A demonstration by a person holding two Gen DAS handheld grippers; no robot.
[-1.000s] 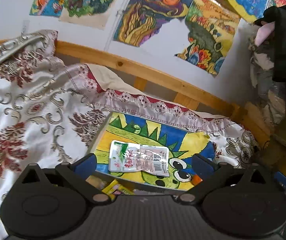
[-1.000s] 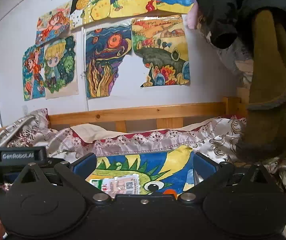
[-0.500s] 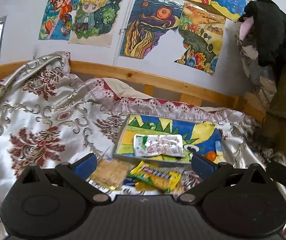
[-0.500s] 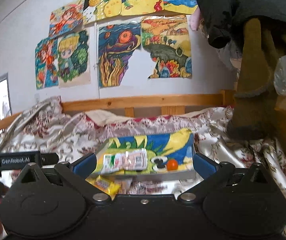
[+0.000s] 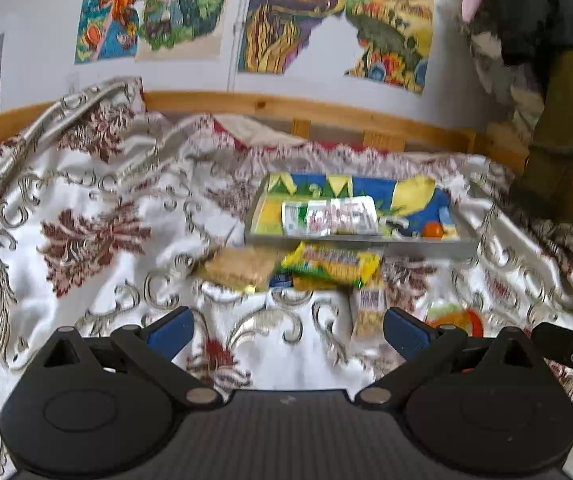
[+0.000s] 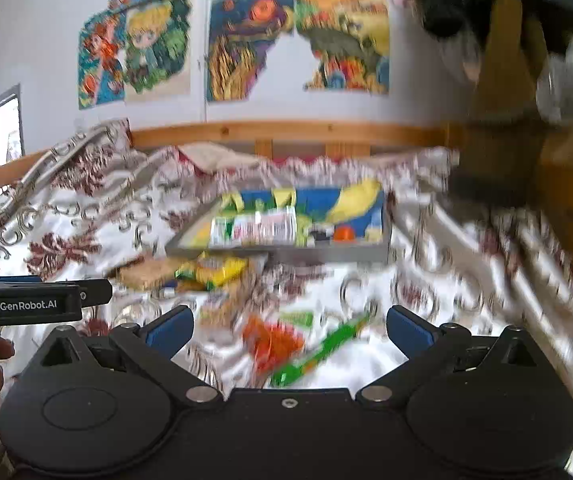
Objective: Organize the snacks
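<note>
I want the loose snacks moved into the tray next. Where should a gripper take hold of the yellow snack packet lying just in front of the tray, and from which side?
Judging by its pose, the yellow snack packet lies flat on the patterned bedspread, long side parallel to the grey tray wall. Probably come from above and pinch across its short width near the middle, keeping clear of the tan packet touching its left end.

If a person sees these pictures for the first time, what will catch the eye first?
Probably the bright paintings on the white wall above the wooden bed rail. Next, the colourful tray on the patterned bedspread, holding one pale snack packet, with a yellow packet and other snacks loose in front. Both grippers, left and right, are open and empty.
</note>
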